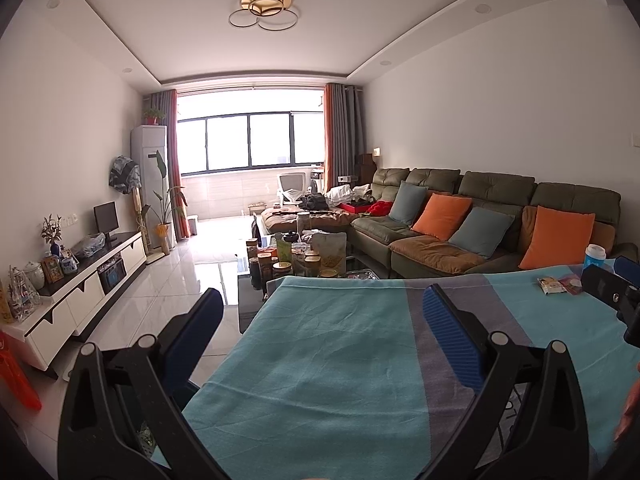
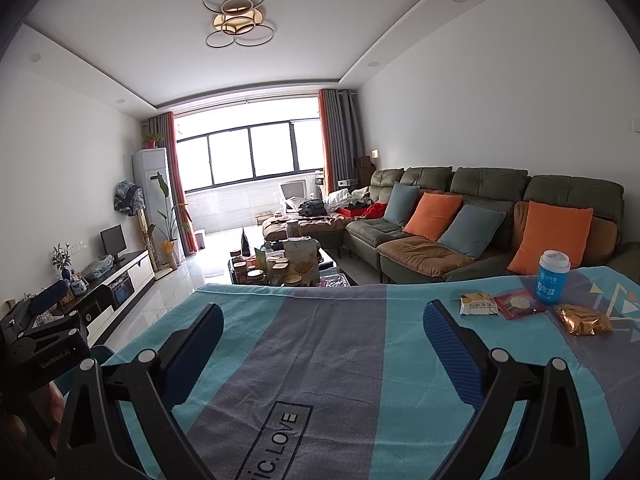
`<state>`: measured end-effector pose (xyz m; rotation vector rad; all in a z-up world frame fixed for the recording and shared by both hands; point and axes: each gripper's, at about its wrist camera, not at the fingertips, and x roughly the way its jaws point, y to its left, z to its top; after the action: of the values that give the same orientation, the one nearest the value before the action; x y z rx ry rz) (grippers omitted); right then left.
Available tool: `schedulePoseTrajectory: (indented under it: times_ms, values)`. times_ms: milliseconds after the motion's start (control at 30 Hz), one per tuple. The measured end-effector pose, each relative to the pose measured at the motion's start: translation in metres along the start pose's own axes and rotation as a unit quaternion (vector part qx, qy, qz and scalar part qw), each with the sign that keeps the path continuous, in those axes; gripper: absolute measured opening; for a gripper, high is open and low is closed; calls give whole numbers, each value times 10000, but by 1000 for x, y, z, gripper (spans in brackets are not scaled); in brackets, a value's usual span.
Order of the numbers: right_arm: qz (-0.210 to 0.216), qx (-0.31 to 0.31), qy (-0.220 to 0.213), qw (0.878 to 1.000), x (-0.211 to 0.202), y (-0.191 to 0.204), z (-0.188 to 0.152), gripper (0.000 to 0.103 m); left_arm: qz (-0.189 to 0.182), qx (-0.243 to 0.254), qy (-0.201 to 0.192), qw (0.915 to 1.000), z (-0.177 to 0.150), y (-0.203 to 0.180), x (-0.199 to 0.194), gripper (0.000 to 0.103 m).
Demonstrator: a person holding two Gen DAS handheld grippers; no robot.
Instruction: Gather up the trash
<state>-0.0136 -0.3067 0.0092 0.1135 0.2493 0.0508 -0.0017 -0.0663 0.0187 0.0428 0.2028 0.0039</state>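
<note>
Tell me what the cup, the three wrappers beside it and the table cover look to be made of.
Blue cup: likely paper with a white plastic lid, matte printed wall. White packet and red packet: thin printed plastic or foil film, slight sheen. Gold wrapper: crinkled metallic foil, shiny creases. Striped cloth: woven fabric, matte, with soft wrinkles.

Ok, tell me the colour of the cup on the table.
The cup is blue with a white lid, clearest in the right wrist view.

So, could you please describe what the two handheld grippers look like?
Both match: the left gripper and right gripper have black plastic frames with silver rivets and two blue ribbed fingers. Seen from the right wrist, the left gripper's black body carries white "GenRobot.AI" lettering.
</note>
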Motion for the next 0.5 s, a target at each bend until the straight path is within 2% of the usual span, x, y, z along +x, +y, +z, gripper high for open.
schedulePoseTrajectory:
  times_ms: [500]
  values:
    - [-3,-3,2,10000,0,0,0,96,-5,0,30,10000,-1,0,1,98]
